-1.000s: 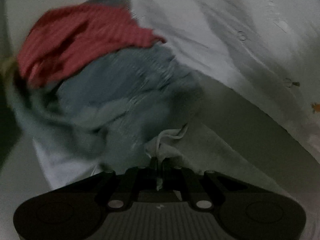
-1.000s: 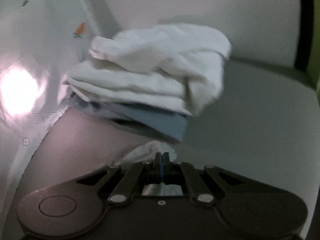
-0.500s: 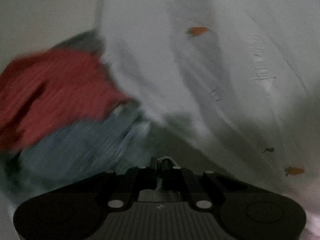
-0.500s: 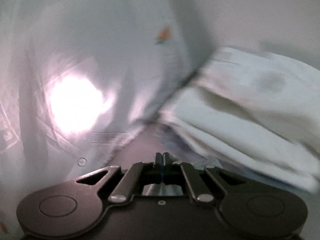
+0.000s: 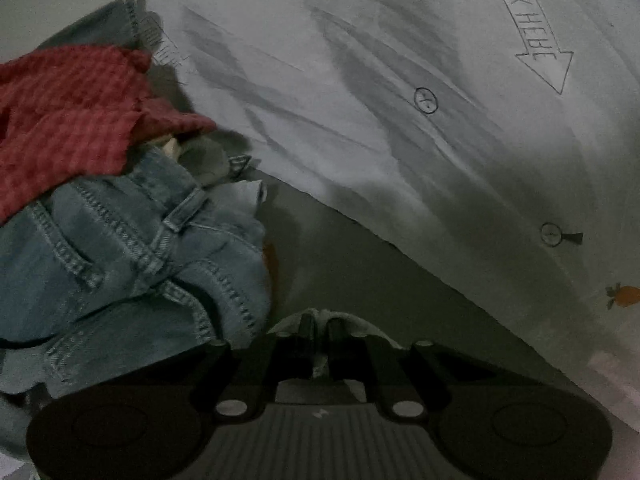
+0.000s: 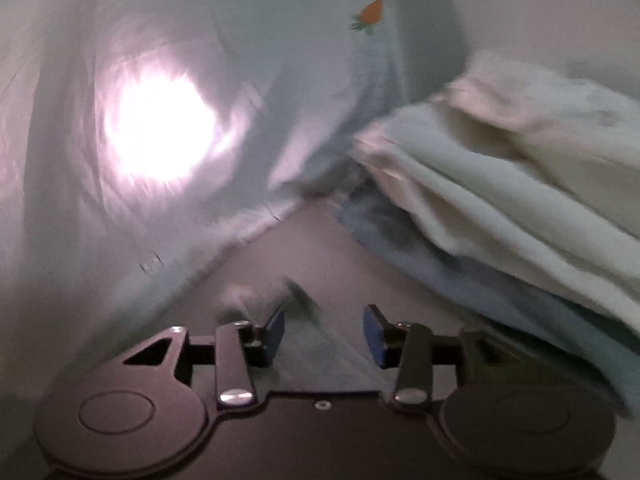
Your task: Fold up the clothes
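Between the jeans (image 5: 132,264) on the left and the folded stack (image 6: 520,184) on the right, the shirt (image 5: 360,92) hangs mid-fold, left gripper (image 5: 318,324) pinching its hem, right gripper (image 6: 324,336) opening off the cloth, so next it probably needs laying flat.

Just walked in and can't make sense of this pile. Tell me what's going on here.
Someone is folding laundry with two hand-held grippers. The left hand-held gripper is pinching an edge of a white carrot-print shirt spread beside crumpled jeans and a red checked garment. The right hand-held gripper is opening, its pads clear of the cloth between them. A folded stack of pale clothes sits alongside.
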